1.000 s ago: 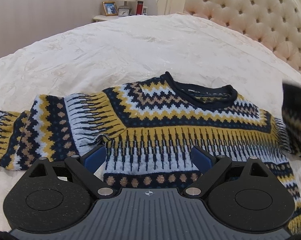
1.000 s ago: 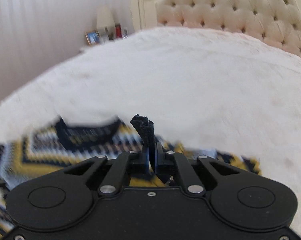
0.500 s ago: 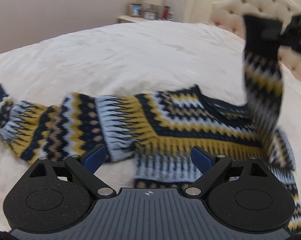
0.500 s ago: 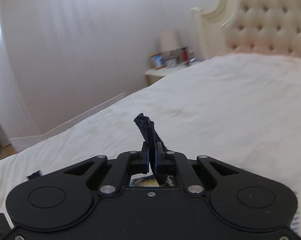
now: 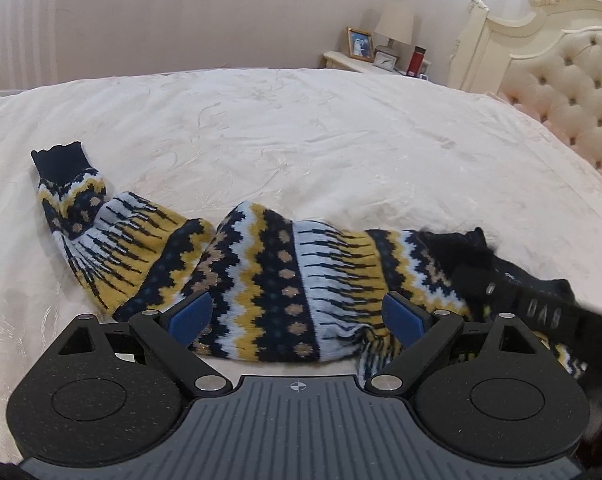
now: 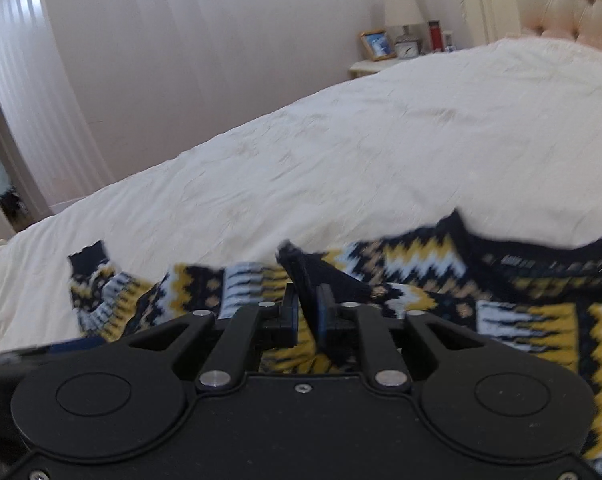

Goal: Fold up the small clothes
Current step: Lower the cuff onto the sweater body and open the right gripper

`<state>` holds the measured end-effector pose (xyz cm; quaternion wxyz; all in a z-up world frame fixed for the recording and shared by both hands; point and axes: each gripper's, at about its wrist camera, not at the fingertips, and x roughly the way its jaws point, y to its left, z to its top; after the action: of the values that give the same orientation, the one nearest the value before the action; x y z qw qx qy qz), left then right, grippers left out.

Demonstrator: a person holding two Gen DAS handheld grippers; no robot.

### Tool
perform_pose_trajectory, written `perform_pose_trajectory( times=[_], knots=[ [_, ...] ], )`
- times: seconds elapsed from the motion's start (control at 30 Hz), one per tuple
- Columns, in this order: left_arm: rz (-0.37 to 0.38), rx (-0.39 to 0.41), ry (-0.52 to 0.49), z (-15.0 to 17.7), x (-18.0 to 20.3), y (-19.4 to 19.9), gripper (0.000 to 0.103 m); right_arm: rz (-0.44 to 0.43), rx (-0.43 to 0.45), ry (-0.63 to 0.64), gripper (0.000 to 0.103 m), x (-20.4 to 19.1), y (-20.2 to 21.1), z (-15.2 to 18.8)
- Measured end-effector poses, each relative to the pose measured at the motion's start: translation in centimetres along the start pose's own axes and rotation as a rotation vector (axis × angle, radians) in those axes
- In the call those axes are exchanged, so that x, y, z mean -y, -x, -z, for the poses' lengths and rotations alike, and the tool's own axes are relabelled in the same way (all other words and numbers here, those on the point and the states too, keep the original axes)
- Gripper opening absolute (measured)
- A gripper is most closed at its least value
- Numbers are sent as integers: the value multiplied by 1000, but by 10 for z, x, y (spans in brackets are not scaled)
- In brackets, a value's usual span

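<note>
Between the right gripper's (image 6: 307, 312) fingers sits the dark cuff (image 6: 313, 276) of a sleeve; jaws opening, gap showing beside the cuff. Left gripper (image 5: 297, 314) fingers wide apart, empty, low over the sweater (image 5: 261, 276). Sweater lies on the bed (image 5: 301, 136), right sleeve folded across its body, left sleeve (image 5: 81, 204) stretched outward. Nightstand (image 5: 365, 62) beyond.

Sweater (image 5: 269, 280): knitted bands of navy, mustard yellow, pale blue and tan, in zigzags, small diamonds and dash-like stripes; sleeve cuff (image 5: 63, 160) plain navy; neckband (image 6: 541, 256) navy; bedspread (image 5: 301, 128) cream white with a faint tone-on-tone floral figure; headboard (image 5: 573, 92) cream frame with pale pink-beige buttoned tufting; left gripper (image 5: 297, 316) black with blue pads, grey ribbed body; right gripper (image 6: 307, 312) black; wall pale pink.
</note>
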<state>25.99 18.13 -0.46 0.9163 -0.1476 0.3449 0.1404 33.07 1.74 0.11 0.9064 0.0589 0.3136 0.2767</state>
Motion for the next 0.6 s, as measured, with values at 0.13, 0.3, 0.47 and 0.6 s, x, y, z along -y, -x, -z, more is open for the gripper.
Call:
perform_pose_trajectory(
  times=[0.13,0.3,0.47,0.6],
  knots=[
    [2,11,-21,3,2,-1,92,-31,6,10,53,6,5,14],
    [34,6,-87,9,15,-6,92,-20,21,-26,64,34,27,30],
    [134,-35,-170,22,35,-13,92,72,35,-71,73,81,63,43],
    [171,-74,-261,36,52,-20,92,183,67,-146,80,127,93,51]
  ],
)
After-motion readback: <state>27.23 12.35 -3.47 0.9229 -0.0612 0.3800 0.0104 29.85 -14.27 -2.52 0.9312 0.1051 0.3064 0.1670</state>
